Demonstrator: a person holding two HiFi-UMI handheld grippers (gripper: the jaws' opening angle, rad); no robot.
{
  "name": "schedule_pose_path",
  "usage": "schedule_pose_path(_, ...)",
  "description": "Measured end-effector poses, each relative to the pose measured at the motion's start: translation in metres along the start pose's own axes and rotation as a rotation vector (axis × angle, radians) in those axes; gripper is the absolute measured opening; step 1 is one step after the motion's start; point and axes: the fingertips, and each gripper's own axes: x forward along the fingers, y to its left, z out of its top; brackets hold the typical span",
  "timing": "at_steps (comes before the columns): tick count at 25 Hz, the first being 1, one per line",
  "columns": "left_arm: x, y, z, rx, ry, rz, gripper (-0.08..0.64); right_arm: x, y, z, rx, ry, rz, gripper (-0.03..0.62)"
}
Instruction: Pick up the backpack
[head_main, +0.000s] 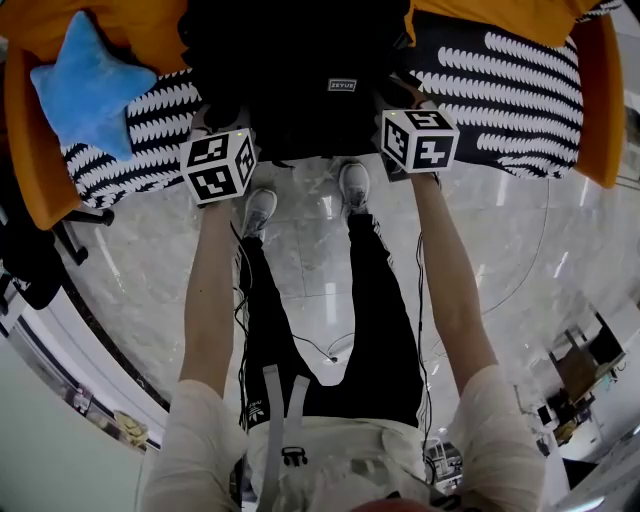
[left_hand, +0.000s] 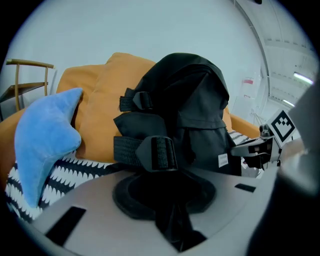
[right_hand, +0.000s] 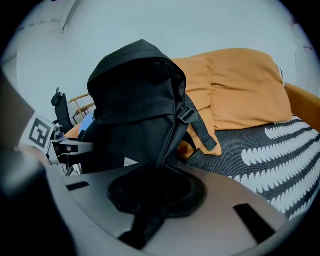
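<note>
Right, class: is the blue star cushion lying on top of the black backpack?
No, the blue star cushion lies on the orange sofa, apart from the black backpack.

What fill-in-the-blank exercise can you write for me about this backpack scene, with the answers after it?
1. The backpack on the sofa is ____ in colour.
2. The star-shaped cushion on the same sofa is ____.
3. ____ grippers are shut on the backpack's fabric: the left gripper and the right gripper.
4. The large cushions behind the backpack are ____.

Missing words: black; blue; two; orange.
</note>
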Motion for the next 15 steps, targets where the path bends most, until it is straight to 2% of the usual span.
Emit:
schedule_pose_path(9,-0.041,-0.018,0.094,0.059,-0.144,-0.010,0.067,-0.047,0.009,0.074,-0.005,-0.139,-0.038,0.041)
schedule_pose_path(12,-0.065,-0.024,0.134,0.079,-0.196,-0.015,0.063,-0.072,0.016,0.111,-0.017,-0.190,-0.061,0.035)
schedule_pose_path(15,-0.089,-0.032,0.189,0.115,-0.276,-0.014,0.060,-0.098,0.022,0.162,-0.038,-0.263,-0.088,0.032)
